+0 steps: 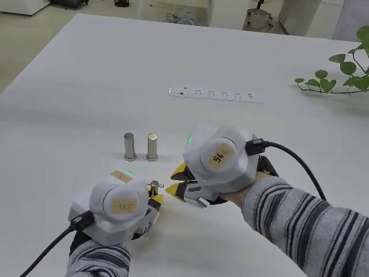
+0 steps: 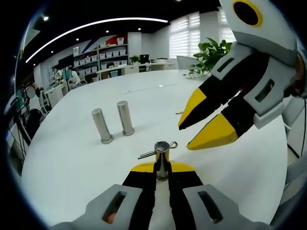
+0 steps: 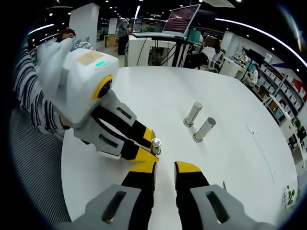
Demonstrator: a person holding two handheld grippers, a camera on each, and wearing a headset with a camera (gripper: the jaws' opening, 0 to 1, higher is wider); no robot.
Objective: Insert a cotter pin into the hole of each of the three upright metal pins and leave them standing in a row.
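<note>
Steel in colour, two free metal pins (image 1: 152, 146) are standing upright on the table (image 1: 86, 86) in the head view, just beyond both tools. In the left gripper view, the left hand-held gripper (image 2: 162, 168) is clamping a third metal pin (image 2: 162, 159), with a cotter pin (image 2: 161, 148) lying through its top. The right hand-held gripper (image 2: 184, 136) is hovering just beside it, jaws apart. In the right gripper view, the clamped pin is sitting just ahead-left of those parted jaws.

Open-plan office: shelving (image 2: 103, 55), desks, monitor (image 3: 181, 20), white table (image 1: 86, 86).
</note>
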